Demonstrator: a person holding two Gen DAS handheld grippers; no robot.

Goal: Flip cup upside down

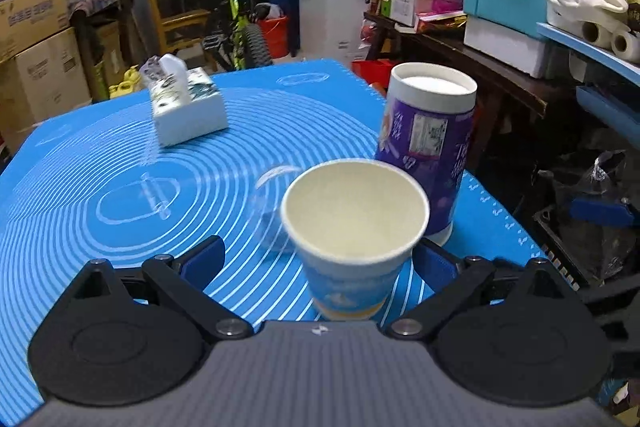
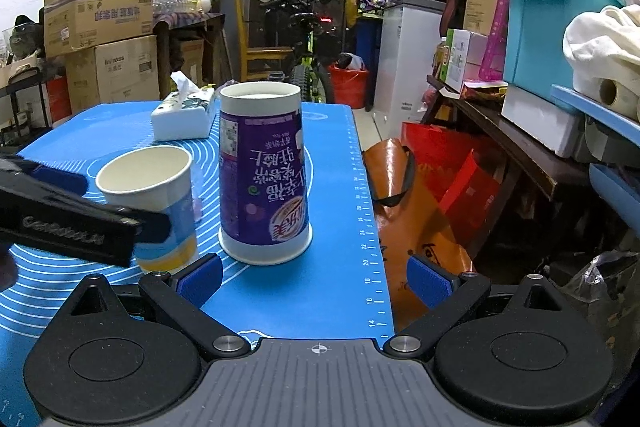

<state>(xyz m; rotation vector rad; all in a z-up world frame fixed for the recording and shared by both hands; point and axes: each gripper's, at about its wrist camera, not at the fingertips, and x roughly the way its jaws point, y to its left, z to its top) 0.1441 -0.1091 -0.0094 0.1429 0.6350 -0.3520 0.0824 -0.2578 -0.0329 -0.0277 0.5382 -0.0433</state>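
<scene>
A small paper cup (image 1: 352, 239), white inside with a blue and yellow print, stands upright with its mouth up on the blue mat (image 1: 120, 187). My left gripper (image 1: 318, 261) is open with its blue pads on either side of the cup, the right pad close to its wall. The cup also shows in the right wrist view (image 2: 160, 203), with the left gripper's finger in front of it. A taller purple cup (image 2: 262, 179) stands upside down beside it. My right gripper (image 2: 314, 279) is open and empty, in front of the purple cup near the mat's right edge.
A tissue box (image 1: 188, 107) sits at the far side of the mat. A clear glass (image 1: 268, 203) stands just left of the small cup. The table's right edge (image 2: 376, 247) drops to bags on the floor. Shelves and bins crowd the right.
</scene>
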